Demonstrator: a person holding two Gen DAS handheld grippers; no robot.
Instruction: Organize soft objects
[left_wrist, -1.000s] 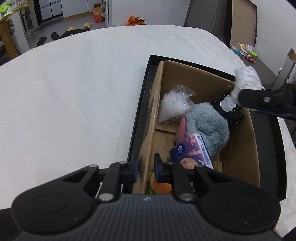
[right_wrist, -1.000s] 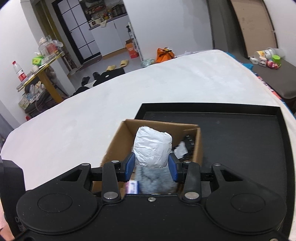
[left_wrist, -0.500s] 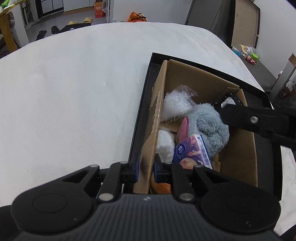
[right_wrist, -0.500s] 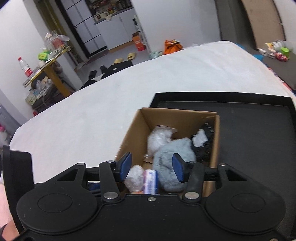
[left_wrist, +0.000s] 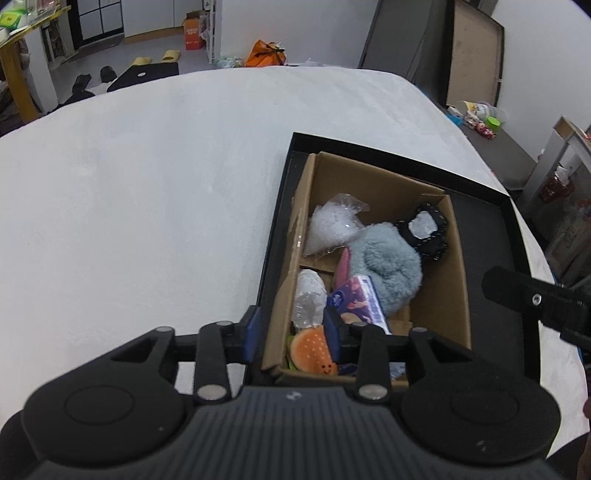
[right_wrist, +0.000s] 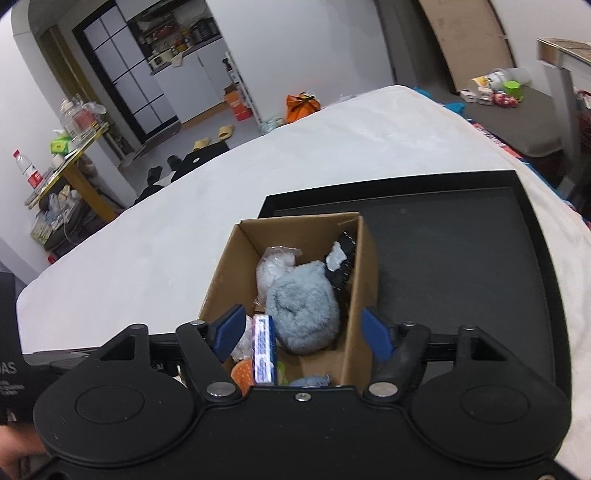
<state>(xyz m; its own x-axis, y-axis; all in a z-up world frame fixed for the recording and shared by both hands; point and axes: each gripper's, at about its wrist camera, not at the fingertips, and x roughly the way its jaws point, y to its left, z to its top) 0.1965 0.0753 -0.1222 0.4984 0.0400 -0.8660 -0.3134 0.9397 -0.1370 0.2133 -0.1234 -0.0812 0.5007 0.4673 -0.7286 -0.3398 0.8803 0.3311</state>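
A brown cardboard box (left_wrist: 454, 295) (right_wrist: 364, 266) stands in a black tray (left_wrist: 491, 229) (right_wrist: 461, 258) on a white cloth. It holds a grey-blue plush (left_wrist: 388, 258) (right_wrist: 303, 306), a crinkled clear bag (left_wrist: 332, 225) (right_wrist: 275, 266), a white wrapped bundle (left_wrist: 308, 295), a tissue pack (left_wrist: 356, 301) (right_wrist: 264, 347), an orange burger toy (left_wrist: 312, 350) and a black object (left_wrist: 426, 230). My left gripper (left_wrist: 291, 332) is open, its fingers astride the box's near left wall. My right gripper (right_wrist: 303, 332) is open and empty above the box's near end.
The white cloth surface (left_wrist: 147, 203) spreads left and beyond the tray. My right gripper's black finger (left_wrist: 535, 299) shows at the right of the left wrist view. A room with a yellow table (right_wrist: 74, 147), shoes and an orange bag lies behind.
My right gripper let go of the white wrapped bundle, which now lies in the box, then opened wider and drew back. My left gripper opened off the box's left wall.
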